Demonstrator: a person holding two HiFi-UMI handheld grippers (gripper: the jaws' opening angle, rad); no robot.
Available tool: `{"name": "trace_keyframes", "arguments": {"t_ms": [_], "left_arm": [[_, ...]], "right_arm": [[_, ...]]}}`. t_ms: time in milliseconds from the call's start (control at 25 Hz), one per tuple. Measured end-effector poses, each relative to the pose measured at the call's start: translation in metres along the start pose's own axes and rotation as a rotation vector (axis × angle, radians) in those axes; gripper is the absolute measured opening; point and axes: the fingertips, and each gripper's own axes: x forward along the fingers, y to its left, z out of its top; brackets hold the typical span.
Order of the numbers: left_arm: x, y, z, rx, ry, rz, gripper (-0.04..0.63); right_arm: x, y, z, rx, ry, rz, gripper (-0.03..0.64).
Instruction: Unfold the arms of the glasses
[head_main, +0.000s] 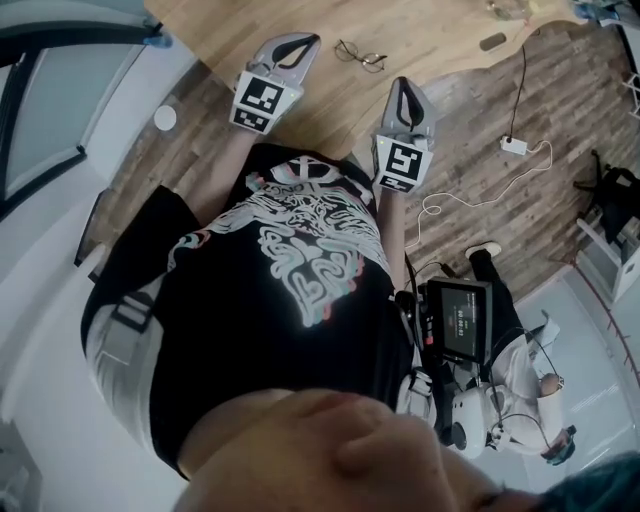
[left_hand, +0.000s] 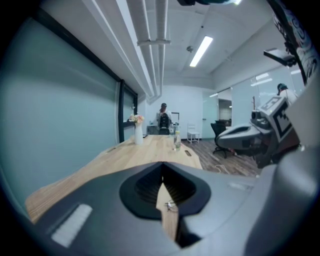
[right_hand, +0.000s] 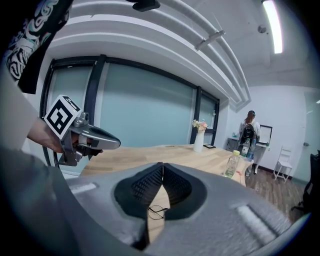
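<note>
Stood at the near edge of a long pale-wood desk (head_main: 440, 30) running far into the room. Held the left hand-held gripper (head_main: 303, 42) over that near edge, jaws brought together at the tips with nothing between them. Held the right hand-held gripper (head_main: 402, 86) a little nearer and further right, jaws likewise closed and empty. Found the glasses (head_main: 360, 55) lying flat on the desk between the two tips, near both but touching neither, and showing small past the closed jaws in both gripper views (left_hand: 171, 205) (right_hand: 156, 211). Could not tell at this size how the arms lay.

Judged the glasses very light, thin-rimmed and fragile, weakest at the hinges and lenses, and likely to skid on the smooth wood under any sideways push. Reckoned on opening both sets of jaws first, then pinching the front at the bridge or an outer rim corner with one hand-held gripper to steady it. Reckoned on taking an arm toward its free end with the other and swinging it out gently along the hinge's own arc, never twisting.
</note>
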Motion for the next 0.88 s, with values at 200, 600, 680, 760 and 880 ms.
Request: {"name": "trace_keyframes", "arguments": {"t_ms": [200, 600, 680, 760, 880], "left_arm": [[0.024, -0.007, -0.019, 0.047, 0.079, -0.021, -0.011], [0.074, -0.003, -0.068, 0.04, 0.198, -0.049, -0.011], [0.082, 0.0, -0.078, 0.027, 0.212, -0.048, -0.011], [0.088, 0.001, -0.087, 0.02, 0.228, -0.049, -0.011], [0.092, -0.001, -0.098, 0.013, 0.255, -0.054, -0.011]], "right_arm": [[0.011, -0.009, -0.018, 0.04, 0.029, 0.022, 0.002], [0.058, -0.02, -0.081, 0.088, 0.148, 0.081, 0.003], [0.065, -0.021, -0.094, 0.099, 0.169, 0.093, 0.005], [0.072, -0.02, -0.105, 0.106, 0.189, 0.107, 0.006], [0.08, -0.016, -0.119, 0.109, 0.223, 0.138, 0.046]]}}
